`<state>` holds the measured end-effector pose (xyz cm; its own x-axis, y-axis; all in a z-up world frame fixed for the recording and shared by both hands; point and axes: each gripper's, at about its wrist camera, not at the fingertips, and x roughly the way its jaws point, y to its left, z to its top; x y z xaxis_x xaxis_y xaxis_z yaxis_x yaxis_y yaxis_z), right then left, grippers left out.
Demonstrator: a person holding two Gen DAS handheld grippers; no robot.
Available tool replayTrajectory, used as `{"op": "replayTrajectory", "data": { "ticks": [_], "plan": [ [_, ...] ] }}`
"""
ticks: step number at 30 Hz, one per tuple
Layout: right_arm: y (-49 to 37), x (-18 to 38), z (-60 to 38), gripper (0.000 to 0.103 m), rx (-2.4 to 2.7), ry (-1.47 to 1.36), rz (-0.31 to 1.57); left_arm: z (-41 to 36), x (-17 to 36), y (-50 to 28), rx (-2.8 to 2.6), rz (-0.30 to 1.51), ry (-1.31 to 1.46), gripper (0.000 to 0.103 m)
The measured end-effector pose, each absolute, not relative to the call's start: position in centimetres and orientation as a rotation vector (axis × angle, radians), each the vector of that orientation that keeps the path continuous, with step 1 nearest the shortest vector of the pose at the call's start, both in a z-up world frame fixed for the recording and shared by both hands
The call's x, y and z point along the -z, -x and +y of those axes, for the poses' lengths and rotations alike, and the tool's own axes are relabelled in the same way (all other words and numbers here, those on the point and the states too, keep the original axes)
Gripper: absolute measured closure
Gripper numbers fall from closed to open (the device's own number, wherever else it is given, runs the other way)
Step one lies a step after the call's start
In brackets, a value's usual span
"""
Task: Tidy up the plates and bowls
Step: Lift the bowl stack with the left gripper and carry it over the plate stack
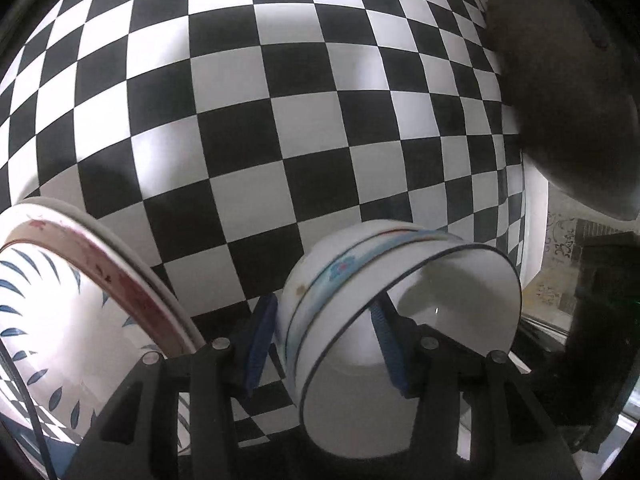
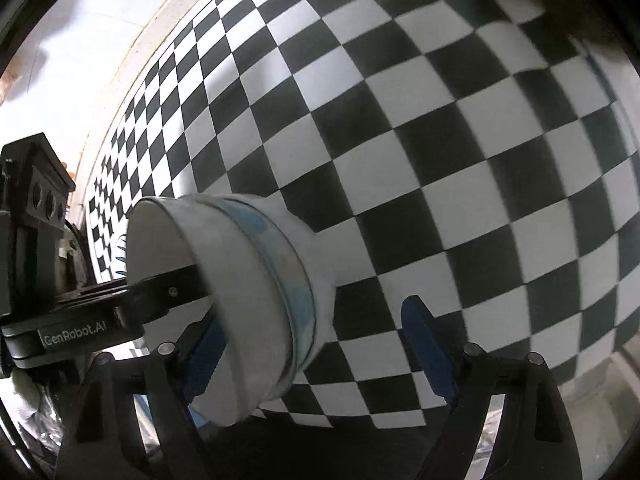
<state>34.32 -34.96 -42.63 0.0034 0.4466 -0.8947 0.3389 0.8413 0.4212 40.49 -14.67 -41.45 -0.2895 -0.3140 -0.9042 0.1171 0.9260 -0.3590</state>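
- Pinching with the left tongs [image 1: 324, 340], clenched on the wall of a white ceramic bowl with a blue floral band [image 1: 352, 400]: one blue pad inside, one outside, nothing supporting the base.
- Carrying that bowl tipped on its side in the air above the black-and-white chequered worktop [image 1: 280, 120], not resting on anything; risking a slide out of the pads, glazed ceramic being slick and the grip covering only a narrow strip of rim.
- Showing two rim lines close together, possibly a second bowl nested in the first, though not telling for sure; if so, risking the unclamped one slipping free while tilted like this.
- Hanging the right tongs [image 2: 316, 356] released and spread wide, with the bowl partly between the pads but pinched by neither; risking a knock against the bowl's side on closing or drifting inward, enough to twist it in the left grip.
- Crowding the left tongs' own finger inside the bowl, so possibly colliding tong against tong during any handover.
- Passing near the white round dish with blue leaf strokes [image 1: 60, 320] sitting inside a red-rimmed plate [image 1: 100, 256] at lower left; risking a chip from rim striking rim if lowered carelessly onto that pile.
- Looming at upper right, a dark rounded object [image 1: 568, 100], too blurred to identify; possibly obstructing a swing that way.
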Motion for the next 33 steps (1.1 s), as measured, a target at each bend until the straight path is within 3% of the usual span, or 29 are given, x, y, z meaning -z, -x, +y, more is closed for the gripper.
{"op": "replayTrajectory", "data": {
  "ticks": [7, 10, 14, 33],
  "plan": [
    [-34.9, 45.1, -34.6, 0.020, -0.141, -0.794, 1.618, -13.9, 42.3, -41.1, 0.464, 1.842, 0.231, 0.056],
    [-35.1, 46.0, -34.3, 0.032, -0.148, -0.825, 1.638, -13.6, 42.7, -41.3, 0.484, 1.851, 0.264, 0.055],
    [-35.3, 46.5, -33.6, 0.041, -0.196, -0.856, 1.641, -13.5, 42.8, -41.5, 0.494, 1.844, 0.290, 0.055],
    [-35.6, 45.7, -31.5, 0.042, -0.254, -0.817, 1.640, -12.7, 40.3, -40.5, 0.449, 1.787, 0.289, 0.057]
  ]
}}
